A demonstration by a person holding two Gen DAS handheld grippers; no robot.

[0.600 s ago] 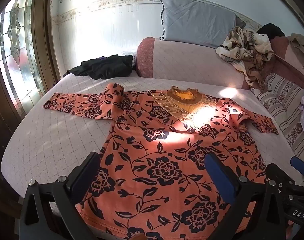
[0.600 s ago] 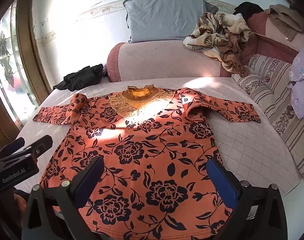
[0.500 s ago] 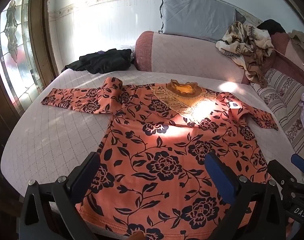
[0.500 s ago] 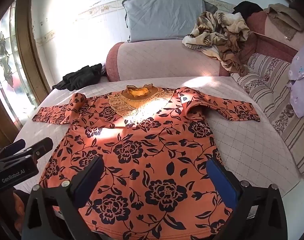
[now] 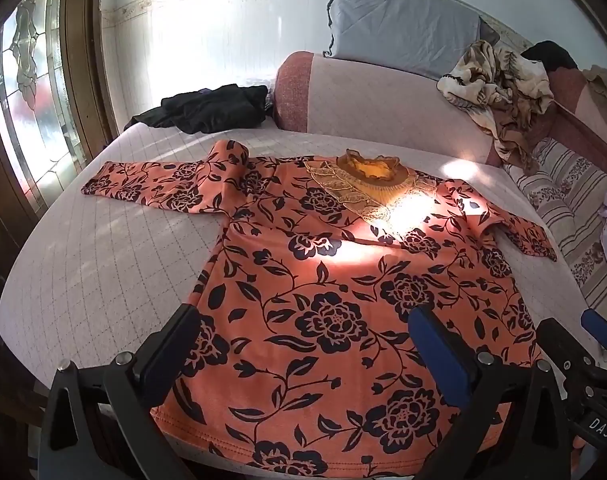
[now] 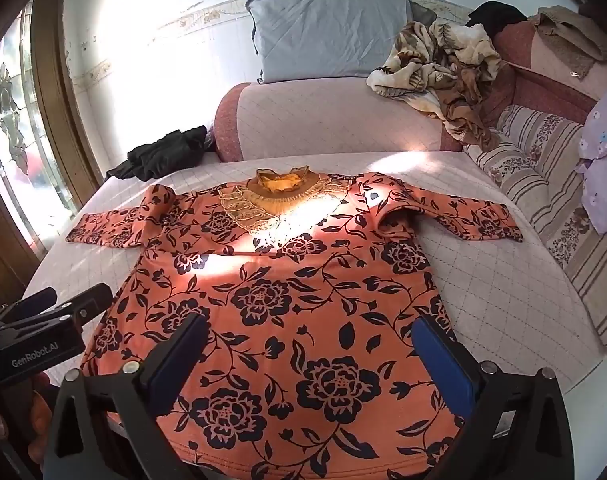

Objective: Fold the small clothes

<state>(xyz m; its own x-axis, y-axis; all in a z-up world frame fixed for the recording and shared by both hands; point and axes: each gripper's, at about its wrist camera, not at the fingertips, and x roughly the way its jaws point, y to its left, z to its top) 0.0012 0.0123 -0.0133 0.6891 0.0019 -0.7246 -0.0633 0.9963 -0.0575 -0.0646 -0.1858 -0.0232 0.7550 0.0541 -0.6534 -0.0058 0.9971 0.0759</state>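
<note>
Top's (image 5: 327, 320) hem perhaps partly hidden

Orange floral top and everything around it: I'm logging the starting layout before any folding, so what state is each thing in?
Orange floral top: spread flat, front up, unfolded, sleeves out to both sides.
Left gripper: open, empty, above the hem.
Right gripper: open, empty, above the hem.
Black garment: crumpled heap at the bed's far corner.
Patterned blanket: bunched on the bolster.
Grey pillow: upright against the wall.
</note>
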